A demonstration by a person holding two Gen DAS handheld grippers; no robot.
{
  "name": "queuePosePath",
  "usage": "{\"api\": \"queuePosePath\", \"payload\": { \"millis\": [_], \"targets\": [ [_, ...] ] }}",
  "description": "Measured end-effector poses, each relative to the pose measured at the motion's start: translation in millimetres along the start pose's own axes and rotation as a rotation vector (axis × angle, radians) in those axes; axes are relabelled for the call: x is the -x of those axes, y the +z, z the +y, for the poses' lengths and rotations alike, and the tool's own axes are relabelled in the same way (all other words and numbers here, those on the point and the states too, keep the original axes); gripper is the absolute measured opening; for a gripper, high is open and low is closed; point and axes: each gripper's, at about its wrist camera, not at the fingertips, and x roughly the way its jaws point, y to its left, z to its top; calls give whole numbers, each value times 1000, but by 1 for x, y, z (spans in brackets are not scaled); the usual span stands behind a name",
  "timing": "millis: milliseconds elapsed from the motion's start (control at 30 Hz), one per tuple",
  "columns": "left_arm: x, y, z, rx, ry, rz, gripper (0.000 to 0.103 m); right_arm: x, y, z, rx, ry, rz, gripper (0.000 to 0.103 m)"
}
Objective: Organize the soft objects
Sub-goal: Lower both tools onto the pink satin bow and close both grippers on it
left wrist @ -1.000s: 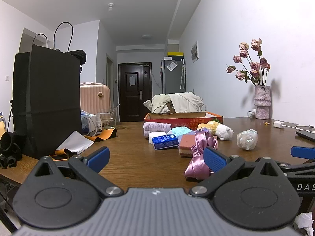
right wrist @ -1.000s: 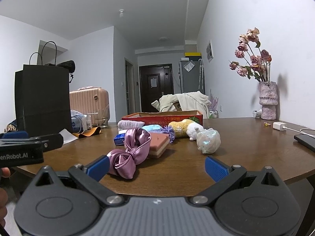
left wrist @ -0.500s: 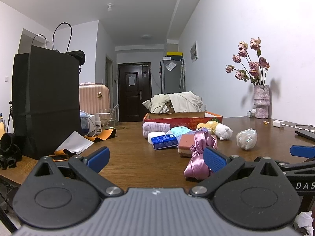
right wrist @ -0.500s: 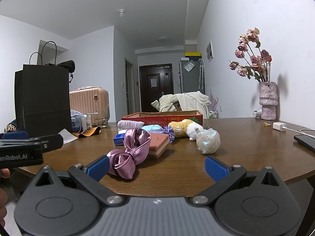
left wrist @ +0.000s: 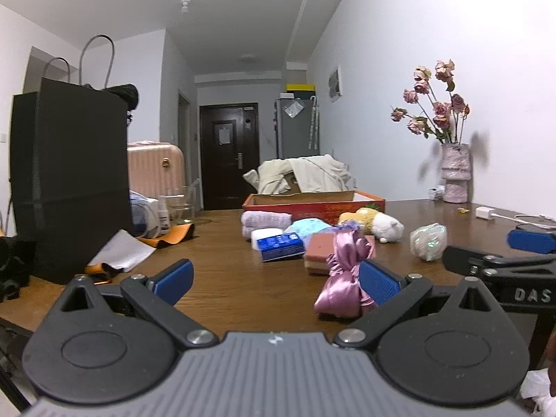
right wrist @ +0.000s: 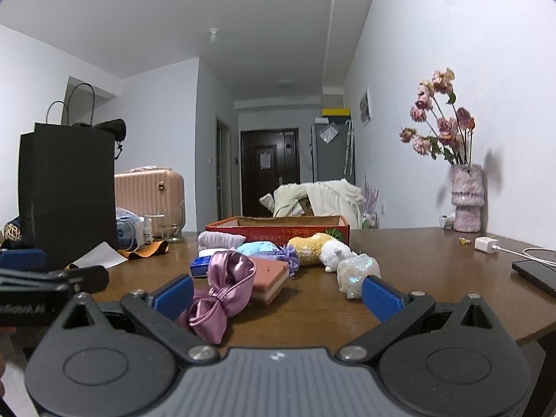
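Soft things lie in a cluster on the brown table (left wrist: 226,278): a pink satin pouch (left wrist: 342,278) (right wrist: 222,295), a pink sponge (right wrist: 269,278), a folded lilac towel (left wrist: 266,220) (right wrist: 220,241), a light blue cloth (right wrist: 259,248), a yellow-white plush (left wrist: 377,224) (right wrist: 321,246) and a shiny white ball (left wrist: 427,241) (right wrist: 356,272). An orange cardboard box (left wrist: 312,203) (right wrist: 278,227) stands behind them. My left gripper (left wrist: 274,279) is open and empty, just short of the pouch. My right gripper (right wrist: 276,293) is open and empty, near the pouch and sponge.
A tall black paper bag (left wrist: 69,180) stands at the left with white paper (left wrist: 121,250) and bottles beside it. A blue packet (left wrist: 279,245) lies by the towel. A vase of dried roses (right wrist: 465,194), a charger (right wrist: 486,243) and a phone (right wrist: 537,274) sit at the right.
Both grippers have moved forward toward the cluster and the right one has dropped a little. Nothing on the table has moved.
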Motion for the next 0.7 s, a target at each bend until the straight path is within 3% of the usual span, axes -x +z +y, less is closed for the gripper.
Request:
{"api": "queuePosePath", "payload": {
  "millis": [200,267,333,433,567,700],
  "targets": [
    [-36,1,-14,35,-122,65,103,-35,14,-25,-74,32,77,102],
    [-53,0,-26,6,-152,83,103,-49,20,-28,-66,56,95,94],
    [-70,-3,-36,-38,-163,110,101,-63,26,-29,-57,87,102,93],
    [-92,-7,-39,-90,-146,163,92,-86,33,-22,-36,141,122,90],
    [-108,-8,-13,-107,-94,199,90,-121,42,-9,-9,215,155,82],
    [-123,-2,28,-15,18,243,90,-146,38,7,-9,283,223,68]
  ]
}}
